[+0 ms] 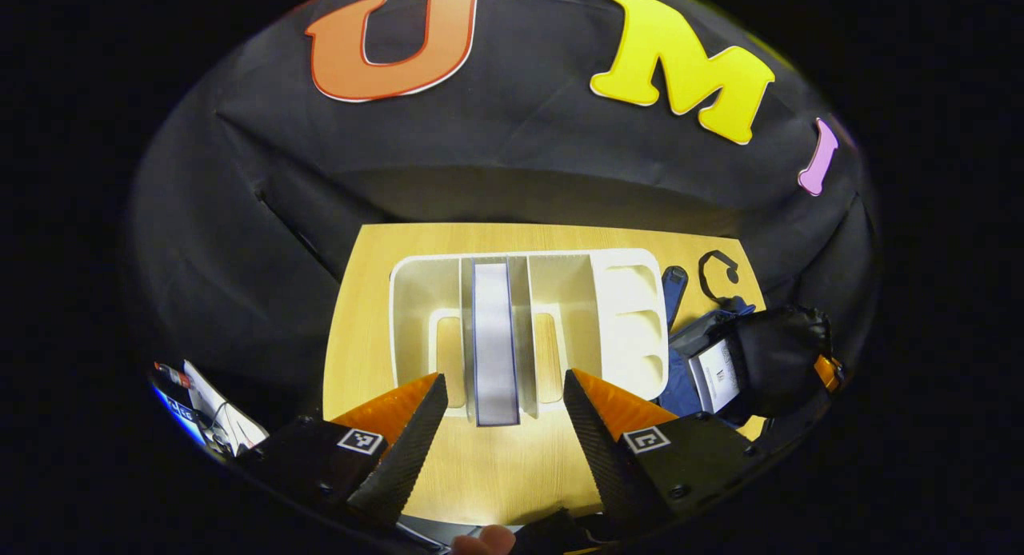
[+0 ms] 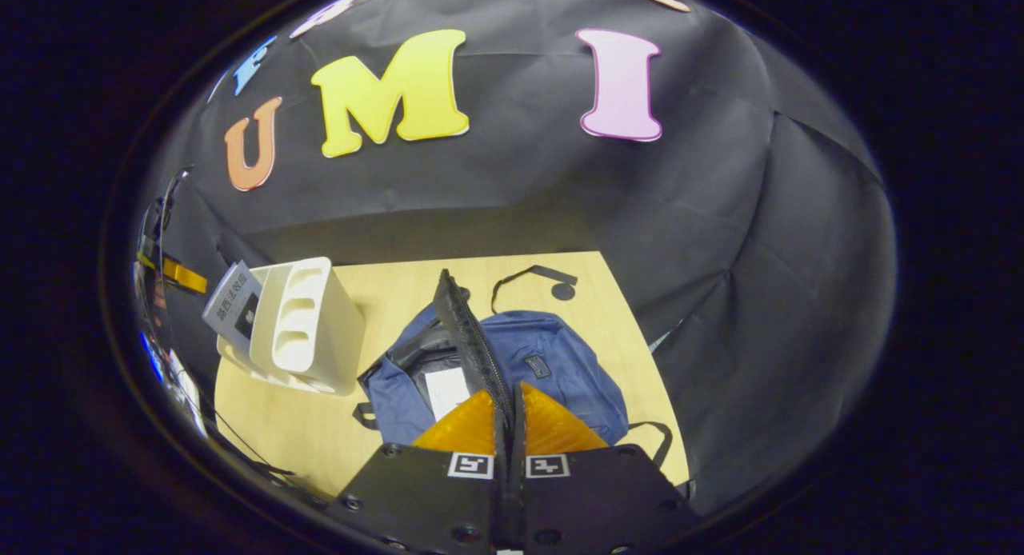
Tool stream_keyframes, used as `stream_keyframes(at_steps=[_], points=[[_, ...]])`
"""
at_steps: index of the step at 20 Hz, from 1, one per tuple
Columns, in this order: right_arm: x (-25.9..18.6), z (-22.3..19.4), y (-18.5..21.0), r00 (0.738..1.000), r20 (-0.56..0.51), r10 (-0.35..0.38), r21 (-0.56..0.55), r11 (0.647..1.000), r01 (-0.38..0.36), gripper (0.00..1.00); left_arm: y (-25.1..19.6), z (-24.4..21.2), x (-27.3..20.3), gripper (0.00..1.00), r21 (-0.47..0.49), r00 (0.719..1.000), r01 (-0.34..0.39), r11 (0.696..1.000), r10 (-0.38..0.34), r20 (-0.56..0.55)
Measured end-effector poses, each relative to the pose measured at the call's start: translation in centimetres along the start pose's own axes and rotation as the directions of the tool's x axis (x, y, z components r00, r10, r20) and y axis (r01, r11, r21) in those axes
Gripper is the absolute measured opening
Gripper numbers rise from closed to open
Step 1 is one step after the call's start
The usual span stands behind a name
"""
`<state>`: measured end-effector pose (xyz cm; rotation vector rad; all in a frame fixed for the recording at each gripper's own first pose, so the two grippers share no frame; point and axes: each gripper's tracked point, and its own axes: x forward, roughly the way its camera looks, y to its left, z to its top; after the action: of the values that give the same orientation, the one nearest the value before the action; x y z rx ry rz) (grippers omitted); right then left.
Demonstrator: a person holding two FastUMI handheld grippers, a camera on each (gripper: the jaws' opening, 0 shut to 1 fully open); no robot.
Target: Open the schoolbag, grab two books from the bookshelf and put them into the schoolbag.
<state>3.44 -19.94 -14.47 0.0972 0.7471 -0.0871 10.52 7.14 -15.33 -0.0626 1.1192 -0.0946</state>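
In the left gripper view, a white bookshelf (image 1: 524,331) sits on a pale wooden worktop (image 1: 496,475), seen from above and in front. It is split into upright slots. One book (image 1: 495,343) stands in a middle slot, its white page edge facing the camera and a dark blue cover edge showing at the near end. The slots on either side of it look empty. At the shelf's right end is a column of small curved compartments, nothing visible in them. The left claw (image 1: 502,427) hovers over the worktop just in front of the shelf, its two orange-backed black fingers (image 1: 408,447) spread wide apart with nothing between them; the book lines up with the gap. To the right of the shelf lies a blue schoolbag (image 1: 680,371), with a white book (image 1: 718,375) showing in its mouth. A black-covered shape partly hides the bag; what it is cannot be told. A fingertip (image 1: 484,541) shows at the bottom edge.

In the right gripper view, the schoolbag (image 2: 552,371) lies flat on the worktop (image 2: 280,427), its top flap lifted. The right claw (image 2: 509,415) is closed on the flap's black zipper edge (image 2: 472,339), holding it up, both fingers pressed against it. Inside the opening a white book (image 2: 446,391) lies flat. The bookshelf (image 2: 308,331) stands to the left of the bag, near but apart, with a grey-covered book (image 2: 234,303) leaning out at its far side.
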Motion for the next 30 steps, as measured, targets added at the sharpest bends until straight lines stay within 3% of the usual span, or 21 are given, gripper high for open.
stream_keyframes(at_steps=[8, 10, 15, 16, 17, 21, 22, 23, 25, 26, 27, 30], points=[[0.7, -0.4, 0.4, 1.0, -0.018, -0.005, 0.025, 1.0, 0.005, 0.03, 0.3, -1.5, 4.8, 0.93, -0.026, 0.983, 0.03, 0.999, -0.034, -0.182], [0.9, -0.5, 0.4, 1.0, -0.022, -0.002, 0.037, 0.999, 0.003, 0.0, 0.4, -2.0, 5.4, 0.93, -0.022, 0.974, 0.03, 0.999, -0.034, -0.226], [1.1, -0.8, 0.3, 1.0, -0.027, -0.002, 0.049, 0.999, 0.004, 0.03, 0.4, -2.7, 6.6, 0.93, -0.013, 0.949, 0.025, 1.0, -0.028, -0.315], [1.1, -0.9, 0.4, 1.0, -0.027, -0.002, 0.05, 0.999, 0.003, 0.03, 0.5, -2.8, 6.8, 0.99, -0.008, 0.945, 0.018, 1.0, -0.02, -0.325], [1.0, -1.0, 0.3, 1.0, -0.026, -0.002, 0.049, 0.999, 0.004, 0.0, 0.9, -2.9, 7.0, 0.88, 0.001, 0.942, 0.005, 1.0, -0.004, -0.336], [1.0, -1.0, 0.1, 1.0, -0.022, -0.003, 0.05, 0.999, 0.004, 0.0, 1.4, -3.3, 7.1, 0.74, 0.008, 0.926, -0.021, 1.0, 0.022, -0.376], [1.0, -1.2, 0.1, 1.0, -0.022, 0.0, 0.053, 0.999, 0.001, 0.0, 1.4, -3.5, 7.2, 0.75, 0.005, 0.922, -0.023, 1.0, 0.023, -0.387], [1.0, -1.2, 0.1, 1.0, -0.023, 0.001, 0.053, 0.999, 0.0, 0.0, 1.4, -3.6, 7.3, 0.67, 0.004, 0.919, -0.026, 1.0, 0.026, -0.394], [1.2, -1.4, 0.1, 1.0, -0.024, 0.007, 0.057, 0.998, -0.005, 0.0, 1.8, -3.7, 7.4, 0.64, 0.002, 0.913, -0.046, 0.999, 0.043, -0.405], [1.2, -1.4, 0.1, 1.0, -0.023, 0.007, 0.057, 0.998, -0.006, 0.0, 1.7, -3.8, 7.3, 0.59, -0.003, 0.911, -0.052, 0.999, 0.046, -0.41], [1.2, -1.4, 0.0, 1.0, -0.022, 0.009, 0.058, 0.998, -0.008, 0.0, 1.6, -3.9, 7.4, 0.48, -0.004, 0.91, -0.048, 0.999, 0.042, -0.413], [1.1, -1.6, -0.2, 1.0, -0.018, 0.013, 0.062, 0.998, -0.012, 0.03, 1.5, -4.0, 7.1, 0.45, -0.007, 0.908, -0.054, 0.999, 0.046, -0.417]])
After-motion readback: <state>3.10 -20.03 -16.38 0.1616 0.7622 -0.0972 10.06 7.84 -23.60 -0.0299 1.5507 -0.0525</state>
